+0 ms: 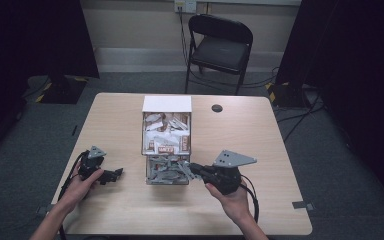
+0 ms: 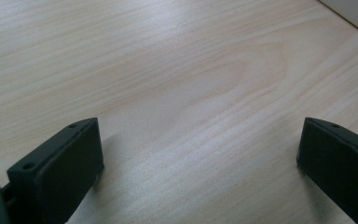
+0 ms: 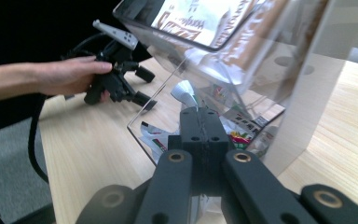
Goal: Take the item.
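Nearest the person, at about five o'clock on the table (image 1: 130, 215), the right gripper (image 1: 194, 168) reaches into the lower, front section of a clear plastic dispenser box (image 1: 166, 145). In the right gripper view its jaws are pressed together on a silvery sachet (image 3: 185, 94), whose top stands up just past the tips – a pinch that looks meant to draw one packet out through the open front. At seven o'clock the left hand (image 1: 82, 186) rests the left gripper (image 1: 116, 173) on bare wood, well clear of the box; its jaws stand wide apart with nothing between them, seemingly parked while the other one works.

The box sits at the table's centre, its grey sachets loose in the low tray and brown-and-white packets (image 1: 167, 131) stacked above – presumably so they feed down towards the opening. Lettering shows on those packets and on a red label at the front, but it is too blurred to read. Beyond, at twelve o'clock, a round cable port (image 1: 217, 108) marks the far edge, and a black folding chair (image 1: 219, 47) stands behind the table
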`<state>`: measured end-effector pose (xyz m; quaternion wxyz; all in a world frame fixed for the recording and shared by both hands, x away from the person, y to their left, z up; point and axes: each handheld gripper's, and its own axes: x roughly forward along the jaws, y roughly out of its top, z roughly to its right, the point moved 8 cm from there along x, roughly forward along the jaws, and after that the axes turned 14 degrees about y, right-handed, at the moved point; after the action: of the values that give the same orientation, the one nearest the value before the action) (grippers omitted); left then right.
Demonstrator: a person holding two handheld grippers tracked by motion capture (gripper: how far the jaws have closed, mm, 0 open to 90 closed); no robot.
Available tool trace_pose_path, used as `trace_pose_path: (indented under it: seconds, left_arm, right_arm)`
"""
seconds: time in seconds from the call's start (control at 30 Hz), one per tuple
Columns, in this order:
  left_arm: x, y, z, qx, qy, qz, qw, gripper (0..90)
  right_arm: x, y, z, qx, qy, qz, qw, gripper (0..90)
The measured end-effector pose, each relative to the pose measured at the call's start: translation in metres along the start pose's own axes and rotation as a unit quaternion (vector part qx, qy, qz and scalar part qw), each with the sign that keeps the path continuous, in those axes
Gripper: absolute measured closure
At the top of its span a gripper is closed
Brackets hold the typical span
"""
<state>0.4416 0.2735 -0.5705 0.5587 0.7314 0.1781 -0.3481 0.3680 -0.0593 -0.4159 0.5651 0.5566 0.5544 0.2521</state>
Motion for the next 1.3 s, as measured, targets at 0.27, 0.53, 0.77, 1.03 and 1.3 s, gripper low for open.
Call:
trace_pose_path:
  seconds: [0.27,0.53,0.77,1.03,1.3]
  left_arm:
    - [0.0,0.0,0.0,0.0,0.0,0.001,1.0,0.0]
    - [0.0,0.0,0.0,0.001,0.0,-0.001,1.0,0.0]
    - [0.0,0.0,0.0,0.001,0.001,0.0,1.0,0.0]
    - [0.0,0.0,0.0,0.0,0.0,0.0,1.0,0.0]
    - [0.0,0.0,0.0,-0.001,0.0,0.001,1.0,0.0]
  right_arm:
    - [-0.013,-0.001,0.004,0.012,-0.009,0.012,0.9998,90.0]
    - [-0.021,-0.003,0.013,0.015,-0.025,0.011,0.9995,90.0]
    - [-0.028,-0.003,0.018,0.016,-0.035,0.017,0.9991,90.0]
    - [-0.033,0.002,0.024,0.015,-0.045,0.022,0.9986,90.0]
    - [-0.035,0.004,0.038,0.02,-0.056,0.023,0.998,90.0]
